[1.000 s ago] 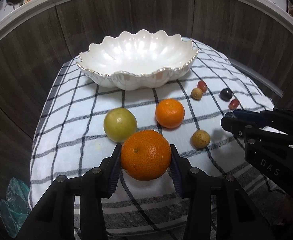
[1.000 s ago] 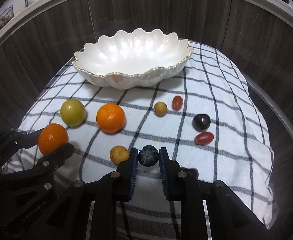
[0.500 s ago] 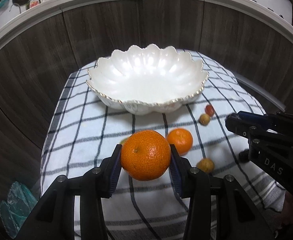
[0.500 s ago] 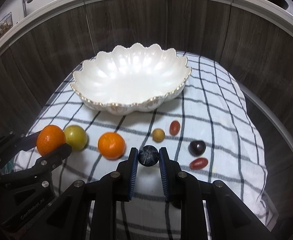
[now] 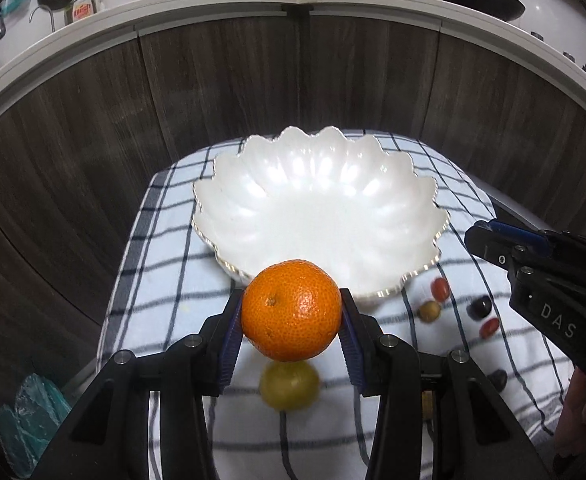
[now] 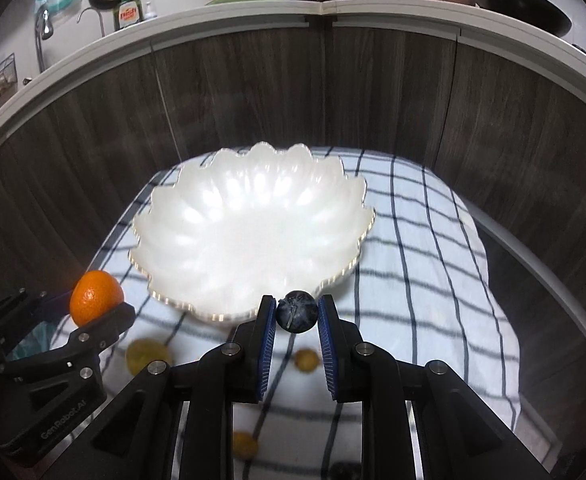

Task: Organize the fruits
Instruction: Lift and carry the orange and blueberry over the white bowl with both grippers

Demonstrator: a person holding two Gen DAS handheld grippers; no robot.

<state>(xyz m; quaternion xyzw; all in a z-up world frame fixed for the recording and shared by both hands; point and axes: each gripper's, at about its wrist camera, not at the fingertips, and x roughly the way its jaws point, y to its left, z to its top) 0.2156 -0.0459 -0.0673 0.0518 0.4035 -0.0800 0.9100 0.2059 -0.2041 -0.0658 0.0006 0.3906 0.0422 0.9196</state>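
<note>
Carrying: you held an orange (image 5: 291,316) clenched in the left tool (image 5: 291,320), raised in front of the near rim of the white scalloped bowl (image 5: 321,216); the right tool (image 6: 293,316) was clenched on a small dark fruit (image 6: 297,311), also at the near rim.
Orange handling: it looked firm, with a pebbled skin that gave the pads good purchase; you gripped it across its widest part, which suited a round thing that could roll out.
Dark fruit handling: it looked light, smooth-skinned and probably soft, so you needed only a gentle squeeze; it sat near the pad tips.
Bowl: it looked glossy and fragile, and nothing lay in it.
Checked cloth (image 5: 165,280): a green-yellow fruit (image 5: 289,385) lay below the orange, and small red, tan and dark fruits lay to the right.
Hard to make out: those loose fruits were blurred, so you could not name their kinds, and the tools hid the bench's near edge.
</note>
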